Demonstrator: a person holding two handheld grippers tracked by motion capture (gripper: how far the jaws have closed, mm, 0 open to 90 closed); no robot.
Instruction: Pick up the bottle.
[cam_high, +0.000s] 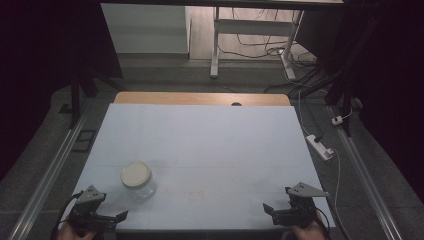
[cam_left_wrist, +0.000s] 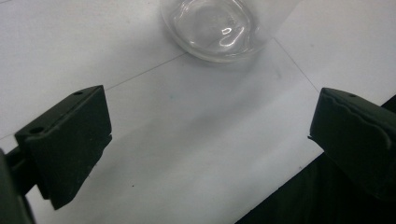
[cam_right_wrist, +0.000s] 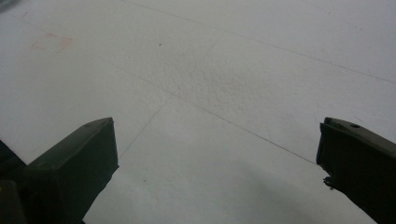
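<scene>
While both tongs gape, lidded jar (cam_high: 136, 178) near left tongs (cam_high: 111, 218), bare table (cam_high: 210, 145).

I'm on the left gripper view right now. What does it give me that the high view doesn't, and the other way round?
Left gripper view alone: the clear glass jar's rounded base up close, and faint lines across the white table cover. High view alone: the jar's cream round lid, the right gripper open near the table's front right corner, the floor and cables beyond. Shared: the jar standing untouched ahead of the open left gripper.
</scene>
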